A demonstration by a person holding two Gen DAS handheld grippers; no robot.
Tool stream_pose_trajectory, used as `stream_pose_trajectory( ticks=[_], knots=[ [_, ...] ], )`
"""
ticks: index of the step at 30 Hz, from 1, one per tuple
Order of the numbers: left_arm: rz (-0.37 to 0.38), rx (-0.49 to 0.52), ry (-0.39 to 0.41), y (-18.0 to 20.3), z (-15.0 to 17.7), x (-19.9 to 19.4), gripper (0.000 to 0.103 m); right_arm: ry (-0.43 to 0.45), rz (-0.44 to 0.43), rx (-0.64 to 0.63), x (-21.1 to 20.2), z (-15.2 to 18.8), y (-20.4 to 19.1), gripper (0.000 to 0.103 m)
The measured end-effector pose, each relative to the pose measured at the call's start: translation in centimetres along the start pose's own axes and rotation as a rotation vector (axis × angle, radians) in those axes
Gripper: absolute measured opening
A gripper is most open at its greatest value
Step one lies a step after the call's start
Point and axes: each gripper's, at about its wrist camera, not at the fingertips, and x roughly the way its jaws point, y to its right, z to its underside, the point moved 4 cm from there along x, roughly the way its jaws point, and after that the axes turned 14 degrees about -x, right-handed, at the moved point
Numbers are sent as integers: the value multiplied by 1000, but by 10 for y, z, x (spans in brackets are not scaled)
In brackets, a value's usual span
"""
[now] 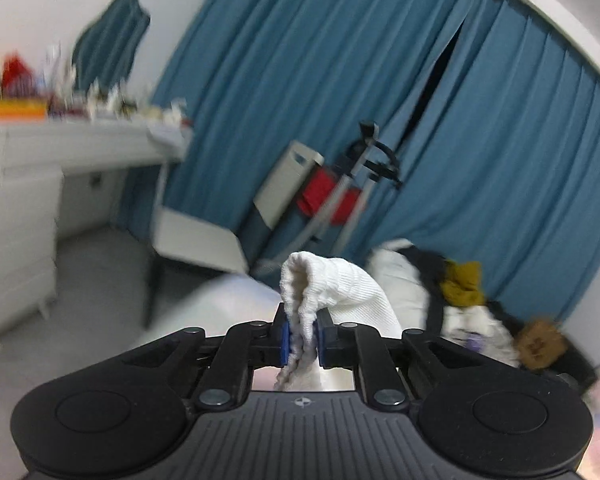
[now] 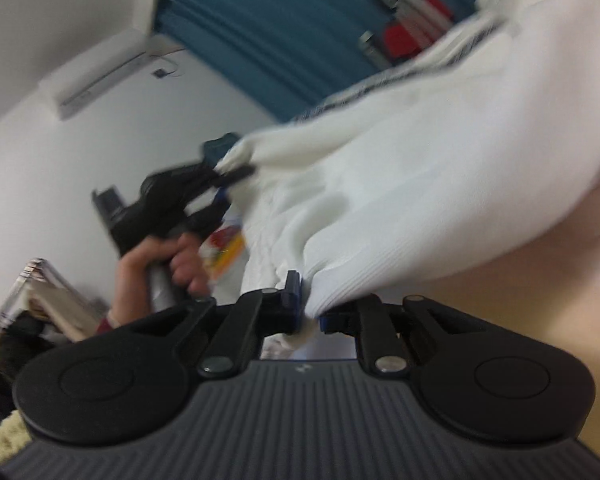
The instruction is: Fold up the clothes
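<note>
Right now your left gripper [image 1: 303,338] is clamped on a bunched edge of the white knit garment [image 1: 340,292], blue pads pressing the fabric from both sides. Your right gripper [image 2: 309,306] likewise pinches another ribbed edge of it. Only the right wrist view shows the cloth stretched between both tools, with your left hand [image 2: 156,268] on its handle. Only the left wrist view shows the clothes pile [image 1: 460,292] before the blue curtain [image 1: 480,140].

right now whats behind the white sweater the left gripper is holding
Behind the white sweater clamped in the left gripper are a pile of clothes and blue curtains. The sweater covers whatever lies directly behind it.
</note>
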Motion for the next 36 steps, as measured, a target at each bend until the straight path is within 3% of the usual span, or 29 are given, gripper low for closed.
stream_pose_trajectory(
  ticks=[4,8,12,14,19,20,21,23,25,27,30,36],
  knots=[
    [-122,92,12,-38,-18,25,14,-82,-22,-30,70,29,-15,12],
    [-208,82,-78,-96,4,66,14,-167,-40,-60,138,58,-29,12],
    [-217,20,-109,-135,27,87,16,-323,72,-102,166,90,-9,12],
    [-210,7,-118,-148,32,90,17,-344,72,-95,168,93,-3,12],
    [-178,9,-117,-155,25,70,31,-358,59,-114,158,82,-15,18],
    [-178,22,-115,-153,24,62,35,-365,67,-134,156,83,-14,26],
    [-164,32,-109,-150,24,50,45,-367,80,-163,147,84,-18,35],
    [-141,52,-98,-144,26,26,62,-372,108,-222,131,86,-24,77],
    [-150,76,-91,-134,33,-1,69,-368,138,-280,112,89,-31,92],
    [-160,101,-85,-124,41,-27,78,-380,175,-335,94,93,-36,91],
    [-129,116,-95,-100,60,-64,82,-385,220,-375,61,97,-39,91],
    [-25,175,-110,-32,113,-129,84,-269,278,-462,-4,50,-54,91]
  ],
)
